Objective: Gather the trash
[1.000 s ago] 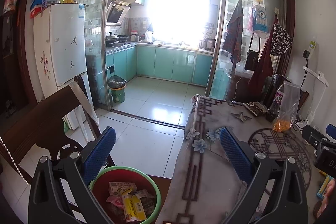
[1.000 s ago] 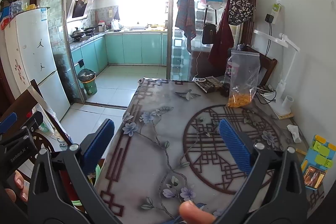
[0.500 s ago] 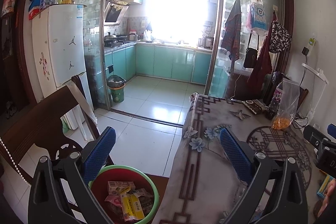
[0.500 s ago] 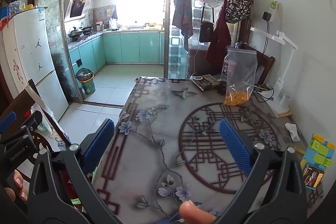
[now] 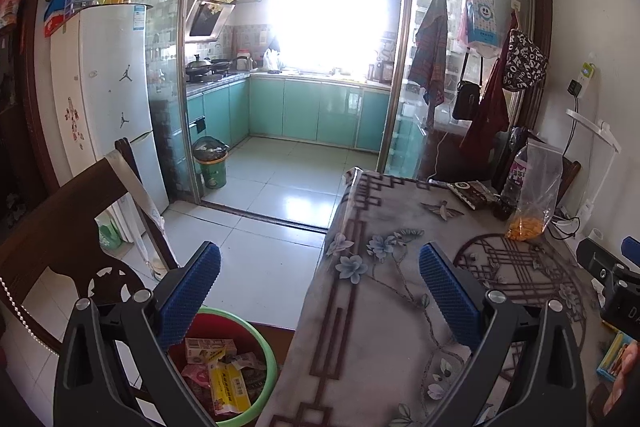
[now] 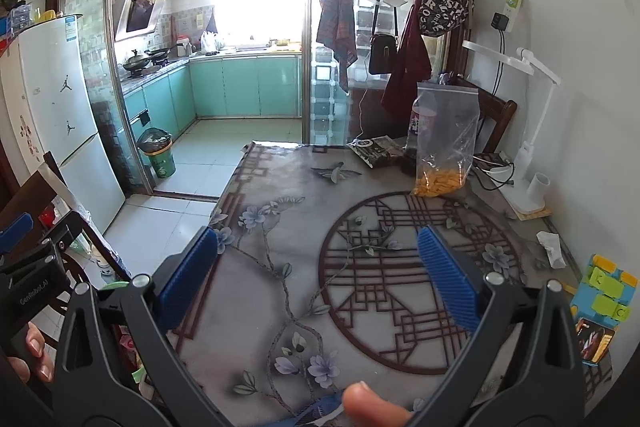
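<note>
Only my left gripper [image 5: 319, 283] sees the wrapper-filled bin [image 5: 256, 343]; my right gripper [image 6: 316, 259] sees a crumpled tissue [image 6: 552, 247]. Both gape empty.

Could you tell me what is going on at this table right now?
A person is collecting trash with a handheld gripper in each hand. The left gripper hangs open and empty above the green-rimmed trash bin beside the table; wrappers already lie inside. The right gripper is open over the tablecloth, holding nothing. A crumpled white tissue lies near the wall.
</note>
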{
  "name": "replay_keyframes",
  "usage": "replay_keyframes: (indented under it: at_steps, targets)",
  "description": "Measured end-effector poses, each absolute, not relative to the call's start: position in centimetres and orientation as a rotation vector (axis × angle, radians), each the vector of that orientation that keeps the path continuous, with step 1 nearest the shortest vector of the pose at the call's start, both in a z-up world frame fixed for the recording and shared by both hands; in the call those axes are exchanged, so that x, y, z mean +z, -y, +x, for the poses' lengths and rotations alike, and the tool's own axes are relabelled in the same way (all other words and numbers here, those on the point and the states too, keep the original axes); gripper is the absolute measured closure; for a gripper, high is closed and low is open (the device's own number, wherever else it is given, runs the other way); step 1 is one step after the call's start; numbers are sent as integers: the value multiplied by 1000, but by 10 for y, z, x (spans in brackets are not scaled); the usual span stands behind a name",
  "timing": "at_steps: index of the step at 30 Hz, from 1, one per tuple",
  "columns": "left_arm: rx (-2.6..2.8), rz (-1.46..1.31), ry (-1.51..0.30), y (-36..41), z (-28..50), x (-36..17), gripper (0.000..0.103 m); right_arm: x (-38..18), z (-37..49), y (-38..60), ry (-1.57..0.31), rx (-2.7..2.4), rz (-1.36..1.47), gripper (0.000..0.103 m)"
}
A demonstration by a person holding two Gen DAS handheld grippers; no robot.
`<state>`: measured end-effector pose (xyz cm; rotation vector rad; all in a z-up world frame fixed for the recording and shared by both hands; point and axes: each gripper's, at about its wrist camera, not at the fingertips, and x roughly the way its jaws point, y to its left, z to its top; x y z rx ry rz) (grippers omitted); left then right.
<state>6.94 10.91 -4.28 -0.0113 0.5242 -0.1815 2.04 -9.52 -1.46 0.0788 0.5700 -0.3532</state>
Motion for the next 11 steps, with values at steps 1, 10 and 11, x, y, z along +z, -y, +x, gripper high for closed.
replay_keyframes:
  at_steps: [1, 10, 11]
  targets:
    - [-190, -4, -532, -101, 70, -46, 8, -17, 20, 102, -576, -356, 81, 5]
    - [-239, 32, -732, -7, 100, -143, 8, -83, 19, 192, -721, -418, 95, 5]
    - [-234, 47, -756, 7, 105, -163, 8, -98, 19, 206, -747, -423, 94, 5]
